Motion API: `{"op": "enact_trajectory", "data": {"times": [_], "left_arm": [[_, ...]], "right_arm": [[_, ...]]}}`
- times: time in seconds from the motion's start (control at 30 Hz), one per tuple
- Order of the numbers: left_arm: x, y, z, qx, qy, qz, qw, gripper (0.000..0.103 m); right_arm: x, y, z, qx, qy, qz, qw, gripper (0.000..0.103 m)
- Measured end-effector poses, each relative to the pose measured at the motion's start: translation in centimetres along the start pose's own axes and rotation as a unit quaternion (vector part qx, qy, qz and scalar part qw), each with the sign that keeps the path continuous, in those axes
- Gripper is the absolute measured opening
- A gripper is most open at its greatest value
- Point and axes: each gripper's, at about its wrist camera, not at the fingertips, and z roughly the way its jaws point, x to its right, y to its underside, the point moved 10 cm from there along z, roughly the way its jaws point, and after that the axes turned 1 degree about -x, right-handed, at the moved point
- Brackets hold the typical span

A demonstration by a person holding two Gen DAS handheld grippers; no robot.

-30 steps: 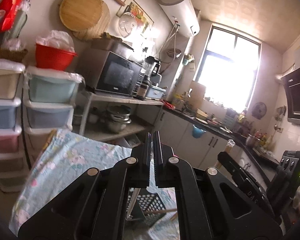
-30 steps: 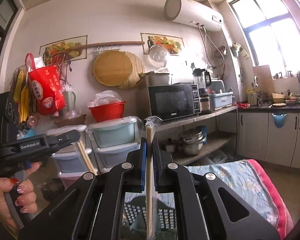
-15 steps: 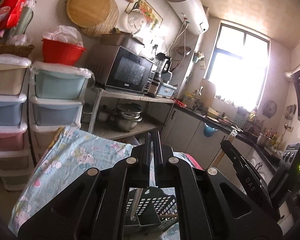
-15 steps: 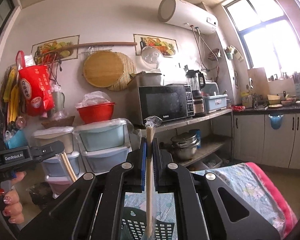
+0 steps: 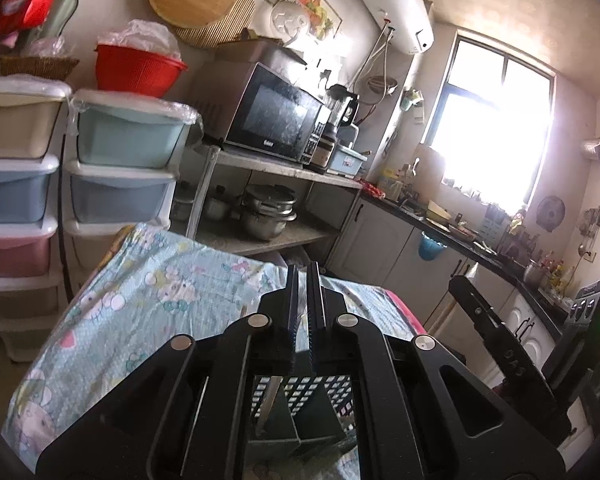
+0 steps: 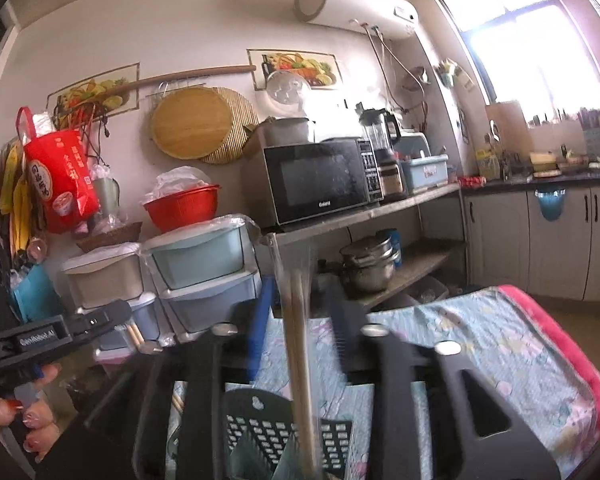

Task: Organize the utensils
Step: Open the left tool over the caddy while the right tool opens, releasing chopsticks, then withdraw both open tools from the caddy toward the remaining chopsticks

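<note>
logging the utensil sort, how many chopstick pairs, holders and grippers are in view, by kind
wrapped wooden chopstick pairs: 2
black perforated plastic utensil holder: 1
black grippers: 2, left gripper, right gripper with fingers just opening, a pair between them
total: 5

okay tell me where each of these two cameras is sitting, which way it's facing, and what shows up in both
Left wrist: sits on the left gripper, jaws shut, facing the microwave and window; the right gripper shows at right.
Right wrist: sits on the right gripper, jaws open around wrapped chopsticks, facing the wall shelves; the left gripper and hand show at left.
Shared: the microwave, red bowl, floral cloth, black utensil basket.
</note>
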Motion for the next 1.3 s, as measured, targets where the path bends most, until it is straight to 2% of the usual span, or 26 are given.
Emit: {"op": "enact_trajectory", "data": {"times": [0.1,0.2,0.33,0.4,0.53,0.8,0.9,1.07,1.13,1.3], "left_arm": [[-0.6,1.0,0.0,-0.010,-0.003,-0.003,0.9999,0.002],[-1.2,1.8,-0.2,-0.016,-0.007,-0.007,0.9998,0.019],[-1.7,2.5,-0.7,-0.019,-0.010,-0.014,0.9997,0.027],[-1.8,2.8,-1.0,-0.019,-0.010,-0.015,0.9996,0.038],[-1.7,3.3,-1.3,-0.024,-0.013,-0.013,0.9996,0.048],[-1.7,4.2,-2.2,-0.023,-0.033,0.000,0.9992,0.080],[-1.6,4.5,-2.6,-0.022,-0.034,0.000,0.9992,0.089],[-1.6,5.1,-3.1,-0.026,-0.030,-0.004,0.9992,0.092],[-1.5,5.4,-3.2,-0.028,-0.032,-0.004,0.9991,0.092],[-2.0,6.1,-3.5,-0.032,-0.039,-0.005,0.9987,0.092]], "right_arm": [[0.5,0.7,-0.5,-0.007,0.005,0.003,1.000,0.033],[0.9,1.5,-1.0,-0.016,0.008,0.007,1.000,0.036],[1.5,2.4,-1.5,-0.030,0.014,0.014,0.999,0.037],[1.8,2.9,-1.7,-0.038,0.020,0.018,0.999,0.038],[2.3,3.7,-2.1,-0.053,0.031,0.026,0.998,0.039],[2.3,4.7,-3.2,-0.075,0.037,0.024,0.996,0.043],[2.2,5.0,-3.8,-0.079,0.035,0.022,0.996,0.045],[1.9,5.5,-4.6,-0.088,0.033,0.023,0.995,0.051],[1.9,5.8,-4.8,-0.093,0.033,0.024,0.995,0.058],[1.8,6.4,-5.6,-0.101,0.031,0.024,0.994,0.062]]}}
